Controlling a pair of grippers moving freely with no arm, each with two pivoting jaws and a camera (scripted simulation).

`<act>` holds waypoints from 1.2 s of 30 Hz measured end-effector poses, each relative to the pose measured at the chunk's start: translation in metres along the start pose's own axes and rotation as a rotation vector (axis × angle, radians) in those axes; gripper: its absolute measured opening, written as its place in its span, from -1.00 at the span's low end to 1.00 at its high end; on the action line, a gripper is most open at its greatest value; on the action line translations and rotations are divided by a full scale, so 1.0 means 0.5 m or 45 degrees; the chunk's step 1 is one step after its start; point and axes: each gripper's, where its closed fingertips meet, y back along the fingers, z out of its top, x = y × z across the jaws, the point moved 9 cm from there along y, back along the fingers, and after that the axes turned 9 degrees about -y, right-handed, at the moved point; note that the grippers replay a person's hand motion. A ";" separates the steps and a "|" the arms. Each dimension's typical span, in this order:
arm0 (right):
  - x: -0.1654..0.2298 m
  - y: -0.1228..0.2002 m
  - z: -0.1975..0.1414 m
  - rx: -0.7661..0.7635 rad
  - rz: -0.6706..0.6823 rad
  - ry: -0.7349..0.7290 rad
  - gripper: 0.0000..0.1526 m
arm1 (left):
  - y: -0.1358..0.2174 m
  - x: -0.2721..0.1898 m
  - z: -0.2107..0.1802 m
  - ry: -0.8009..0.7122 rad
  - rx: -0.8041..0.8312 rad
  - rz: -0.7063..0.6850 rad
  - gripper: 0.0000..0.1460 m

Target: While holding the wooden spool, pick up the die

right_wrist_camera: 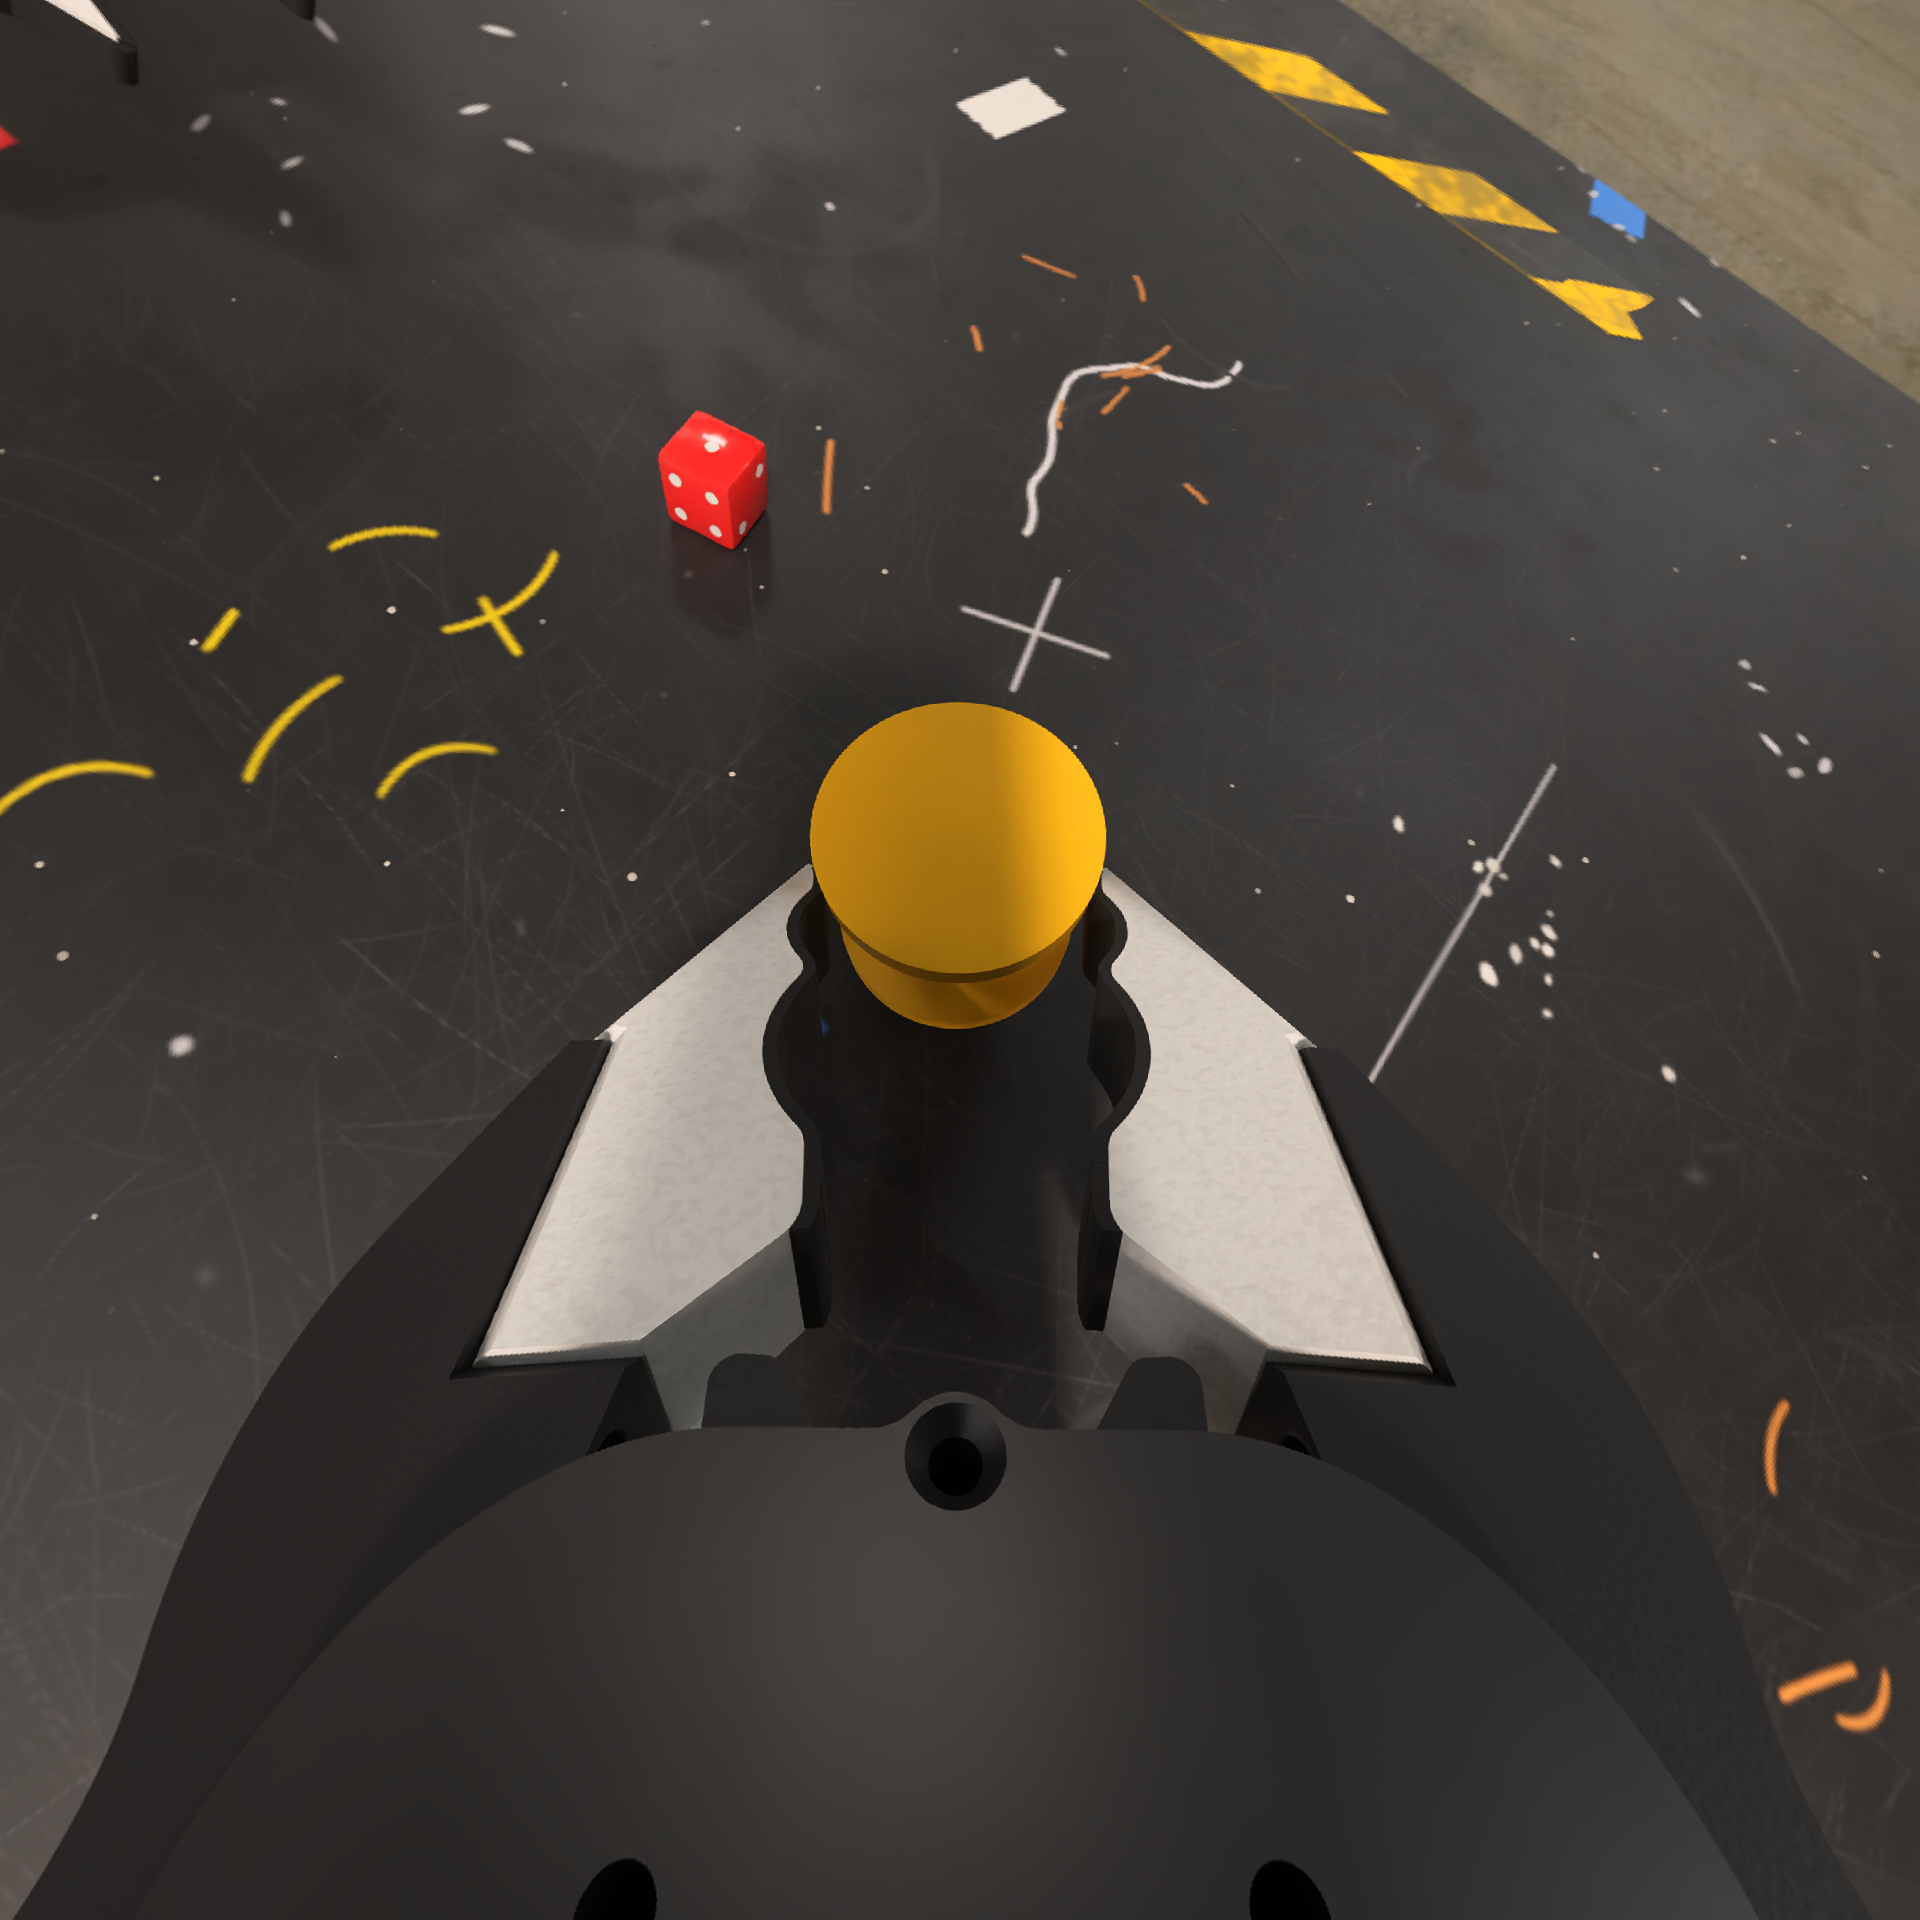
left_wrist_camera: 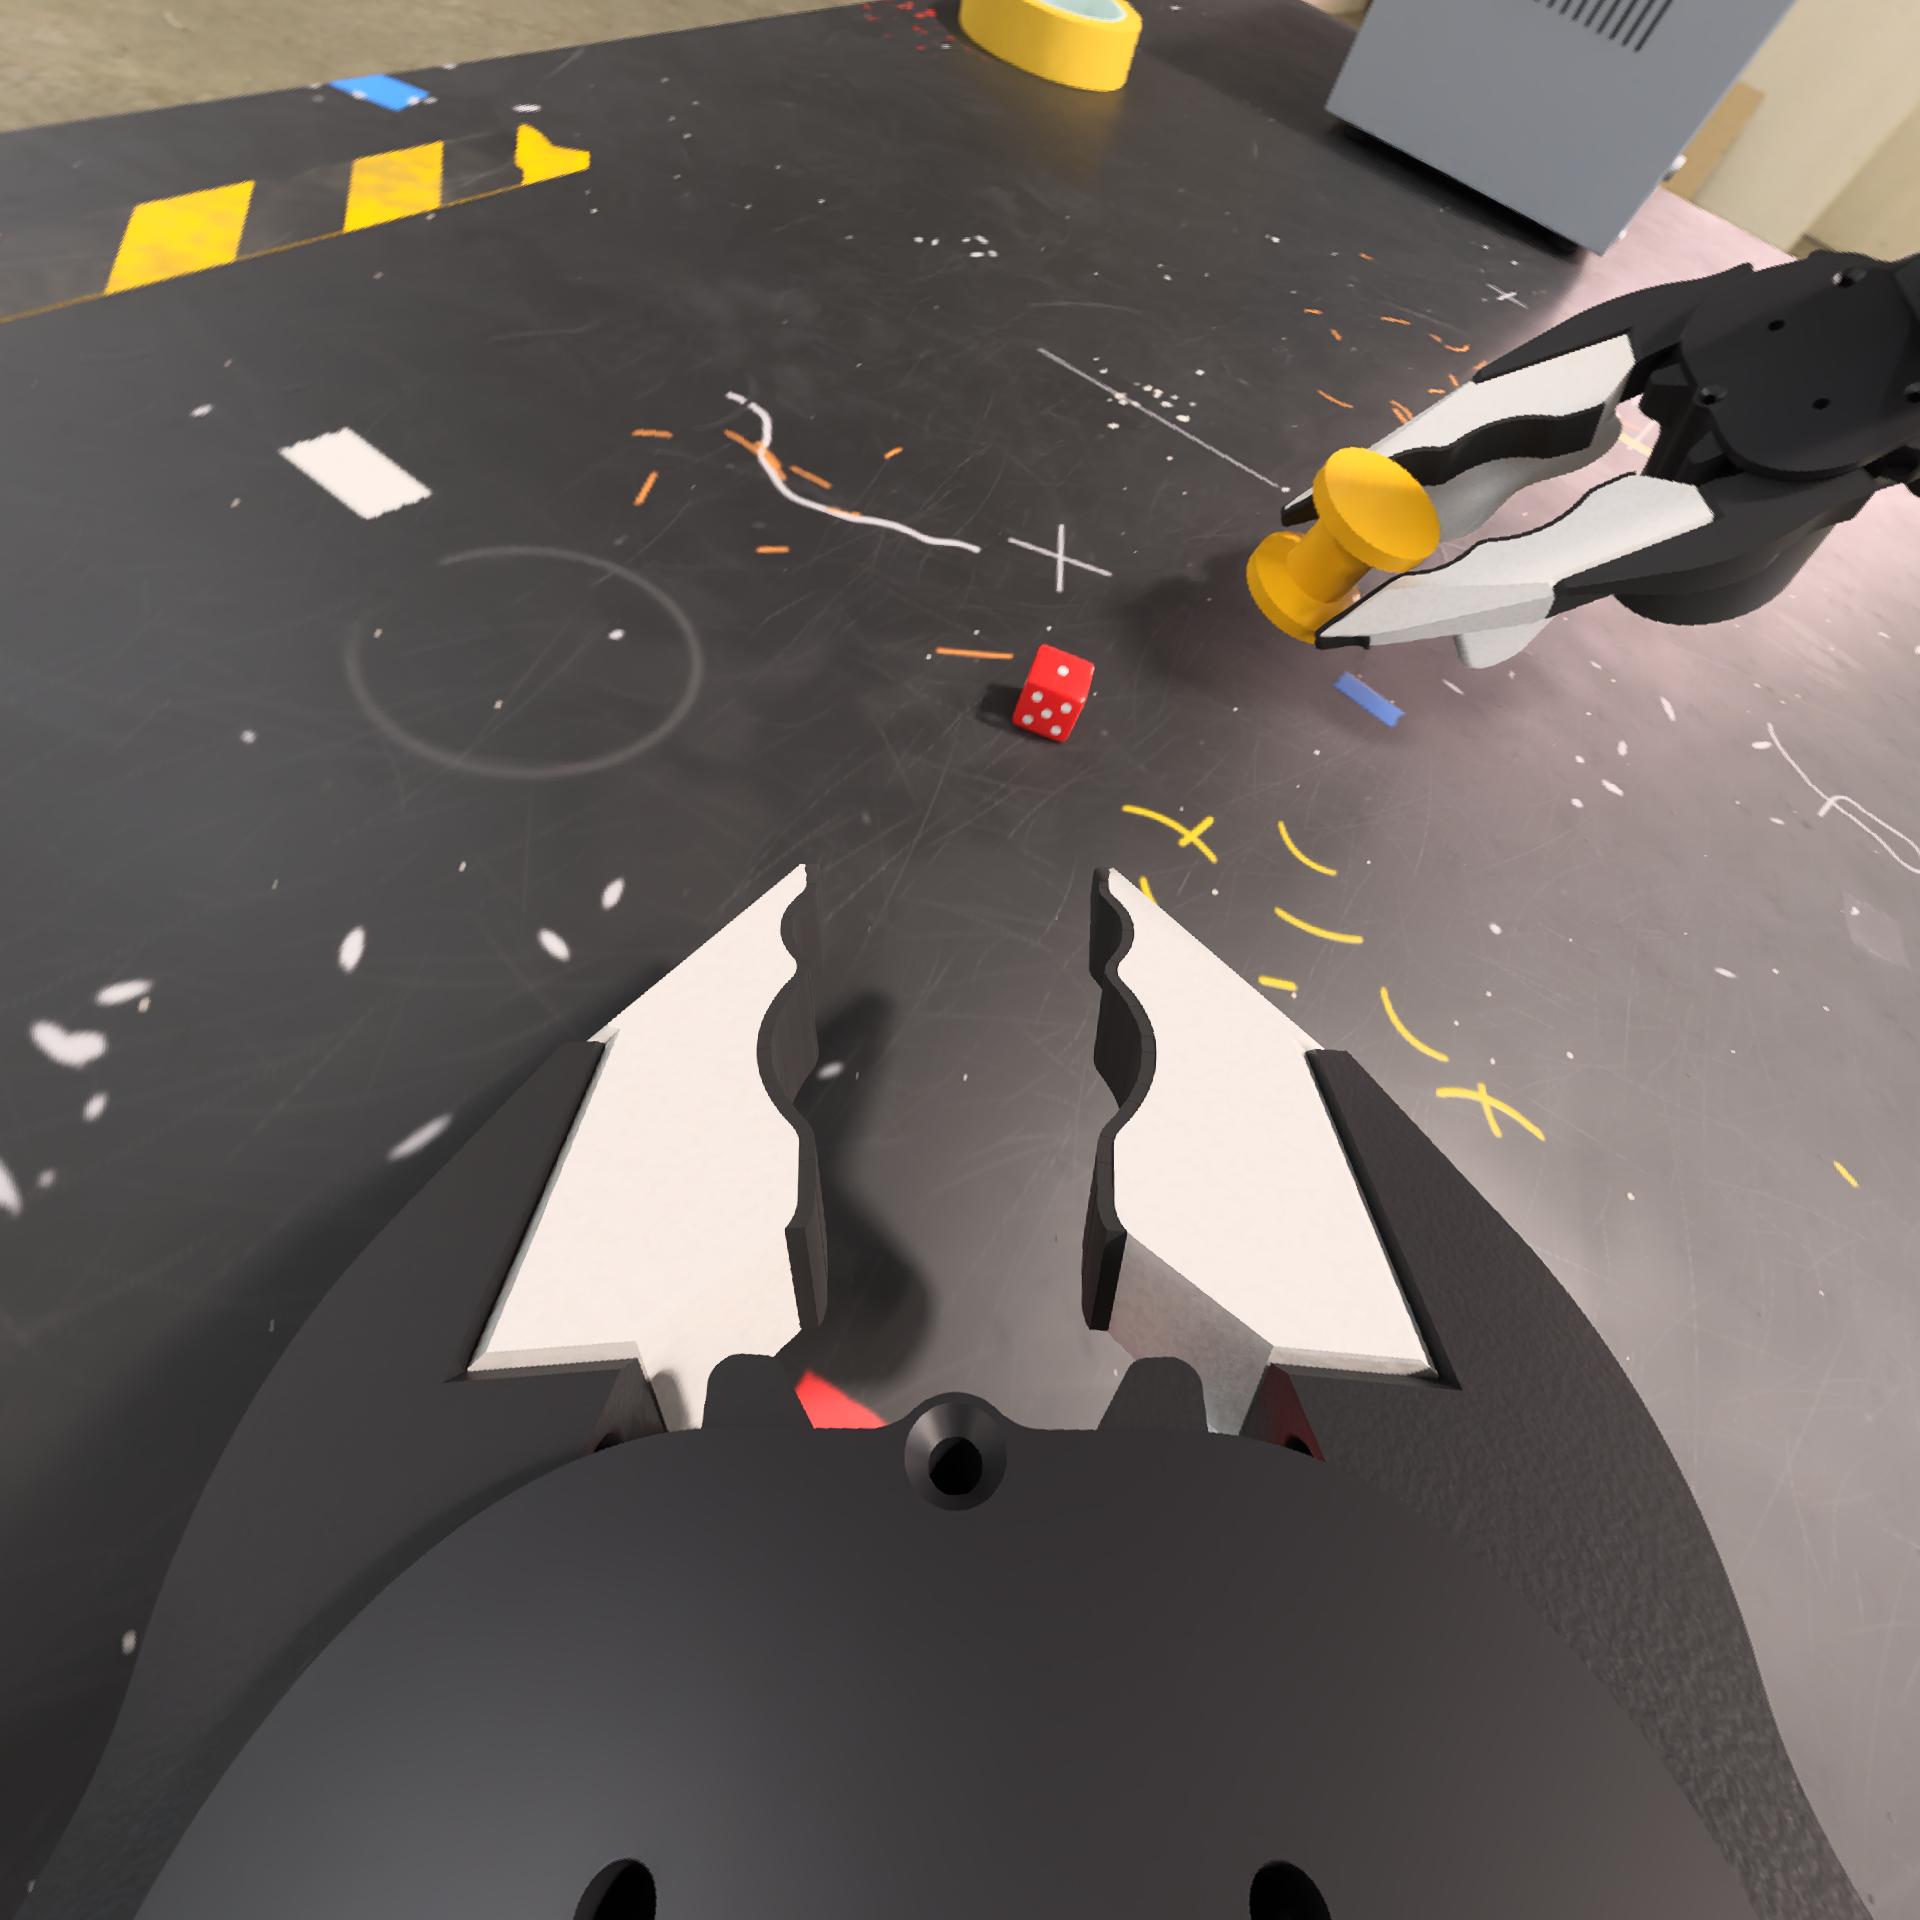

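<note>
Two grippers: right gripper (right_wrist_camera: 956,883) clamped on yellow wooden spool (right_wrist_camera: 956,852); left gripper (left_wrist_camera: 956,883) fingers apart, empty.
Advice: centre on red die (left_wrist_camera: 1052,694), descend squarely, close gently.

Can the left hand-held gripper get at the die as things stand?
Probably yes. The left hand-held gripper is open, and the die sits alone on bare table ahead of it. The right hand-held gripper, holding the spool, is off to the side.

1. The left claw (left_wrist_camera: 956,883) hangs over the dark surface (left_wrist_camera: 520,935), its fingers spread and empty.
2. The red die (left_wrist_camera: 1052,693) sits ahead, apart from the tips.
3. At right, the right claw (left_wrist_camera: 1304,571) grips the yellow wooden spool (left_wrist_camera: 1340,540).
</note>
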 end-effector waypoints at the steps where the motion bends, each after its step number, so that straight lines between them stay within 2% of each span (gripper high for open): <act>1: 0.001 -0.002 0.000 0.007 0.008 0.006 -0.36 | 0.005 -0.001 -0.007 0.015 0.001 0.016 -0.29; 8: 0.004 -0.011 0.001 0.048 0.028 0.032 -0.36 | 0.006 -0.004 -0.024 0.065 0.009 0.019 -0.30; 17: -0.013 -0.004 0.002 0.005 -0.001 -0.085 -0.36 | -0.010 -0.005 -0.017 0.065 0.022 -0.010 -0.30; 25: 0.006 -0.011 0.000 0.048 0.058 0.034 -0.36 | -0.027 -0.017 -0.006 0.040 0.014 -0.027 -0.30; 29: 0.006 -0.017 0.000 0.084 0.019 0.048 -0.39 | -0.053 -0.026 0.013 -0.010 0.029 -0.063 -0.30; 36: -0.011 -0.009 0.001 0.032 -0.059 -0.048 -0.41 | -0.083 -0.036 0.045 -0.080 0.042 -0.103 -0.30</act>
